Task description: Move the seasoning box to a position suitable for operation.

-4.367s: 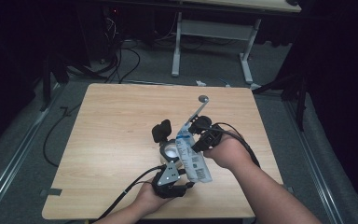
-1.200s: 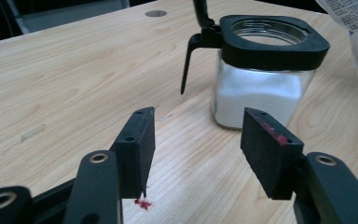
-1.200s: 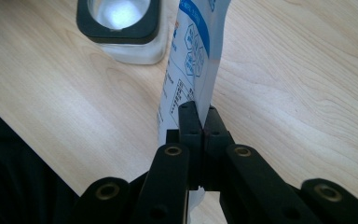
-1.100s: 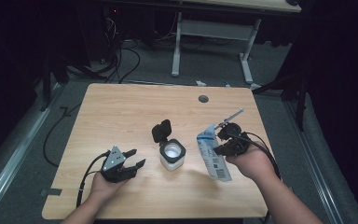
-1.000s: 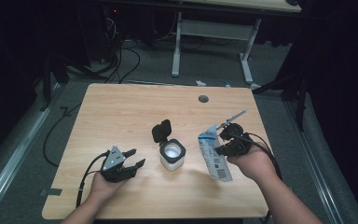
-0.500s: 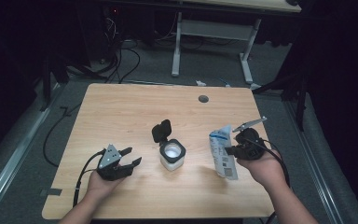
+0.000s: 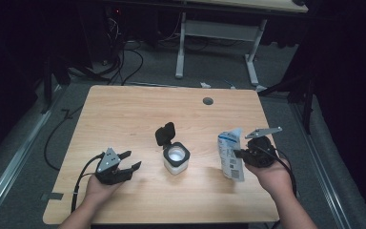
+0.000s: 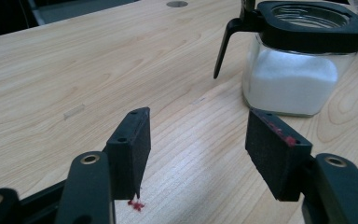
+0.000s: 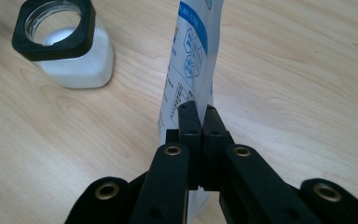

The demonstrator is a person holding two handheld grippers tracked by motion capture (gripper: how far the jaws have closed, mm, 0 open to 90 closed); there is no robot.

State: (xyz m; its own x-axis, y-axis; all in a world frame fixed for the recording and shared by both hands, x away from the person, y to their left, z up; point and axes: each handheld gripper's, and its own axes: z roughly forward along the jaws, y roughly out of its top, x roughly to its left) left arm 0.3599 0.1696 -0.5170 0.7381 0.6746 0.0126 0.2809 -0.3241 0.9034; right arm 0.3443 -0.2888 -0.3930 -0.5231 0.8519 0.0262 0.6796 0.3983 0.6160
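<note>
Pouch (image 7: 230, 155) held upright, clamped in right gripper (image 7: 242, 153) at frame right — open jar (image 7: 176, 159) left of it; left gripper (image 7: 128, 167) spread, empty, jaws just opening.

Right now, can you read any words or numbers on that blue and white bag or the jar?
Bag: blue and black print and a small table, all too small and blurred to read.
Jar: no words or label to be seen.
Table: no writing.

White-and-blue pouch (image 7: 230, 153) upright on table's right, open glass jar (image 7: 176, 158) of white powder mid-table.
</note>
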